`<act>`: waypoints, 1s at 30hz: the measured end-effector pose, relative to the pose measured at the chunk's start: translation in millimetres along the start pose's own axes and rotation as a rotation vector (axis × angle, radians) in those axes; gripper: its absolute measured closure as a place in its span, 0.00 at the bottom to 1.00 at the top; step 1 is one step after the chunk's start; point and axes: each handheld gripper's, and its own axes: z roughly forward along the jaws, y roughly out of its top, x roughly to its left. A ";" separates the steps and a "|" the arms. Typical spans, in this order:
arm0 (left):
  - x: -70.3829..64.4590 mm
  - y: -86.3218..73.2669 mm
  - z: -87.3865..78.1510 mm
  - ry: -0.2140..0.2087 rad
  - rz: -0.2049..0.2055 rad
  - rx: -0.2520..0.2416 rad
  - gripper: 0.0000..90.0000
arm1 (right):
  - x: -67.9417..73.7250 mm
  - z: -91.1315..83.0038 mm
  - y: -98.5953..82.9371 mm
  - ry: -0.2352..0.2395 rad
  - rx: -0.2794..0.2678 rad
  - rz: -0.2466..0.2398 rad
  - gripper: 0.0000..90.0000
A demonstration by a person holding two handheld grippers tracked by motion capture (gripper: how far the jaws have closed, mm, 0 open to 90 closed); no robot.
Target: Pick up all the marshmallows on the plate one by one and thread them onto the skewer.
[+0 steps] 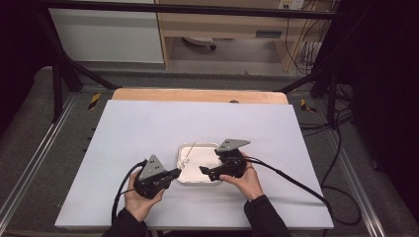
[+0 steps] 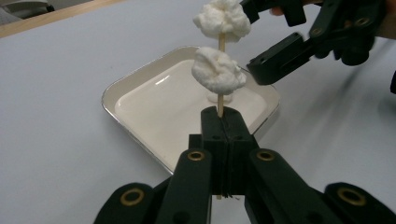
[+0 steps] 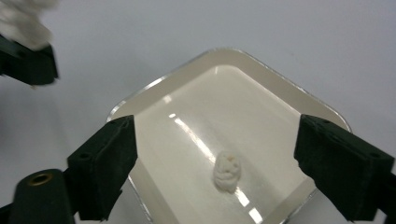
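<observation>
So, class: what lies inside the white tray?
One white lump lies loose on the tray floor. Two more lumps sit on the stick held above; the floor beneath them is partly hidden.

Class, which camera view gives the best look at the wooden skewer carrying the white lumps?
The left gripper view: the skewer rises straight from the shut left gripper, two white lumps threaded on it. The high view shows it as a thin, small line over the tray. The right gripper view catches a blurred white lump at its corner.

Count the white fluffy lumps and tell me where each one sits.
3. Two are threaded on the skewer that the left gripper clamps: upper lump, lower lump. A third lump lies loose in the tray.
</observation>
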 end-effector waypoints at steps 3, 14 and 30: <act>1.3 -0.4 0.0 -0.002 -0.009 0.001 0.99 | -5.5 9.9 -4.0 -0.018 0.051 -0.003 0.22; 3.7 -2.1 1.3 0.001 -0.020 0.007 0.99 | -13.2 29.9 -15.9 -0.036 0.160 0.006 0.37; 2.4 -2.0 2.1 -0.005 -0.015 0.010 0.99 | -9.7 29.3 -18.7 -0.044 0.146 -0.062 0.81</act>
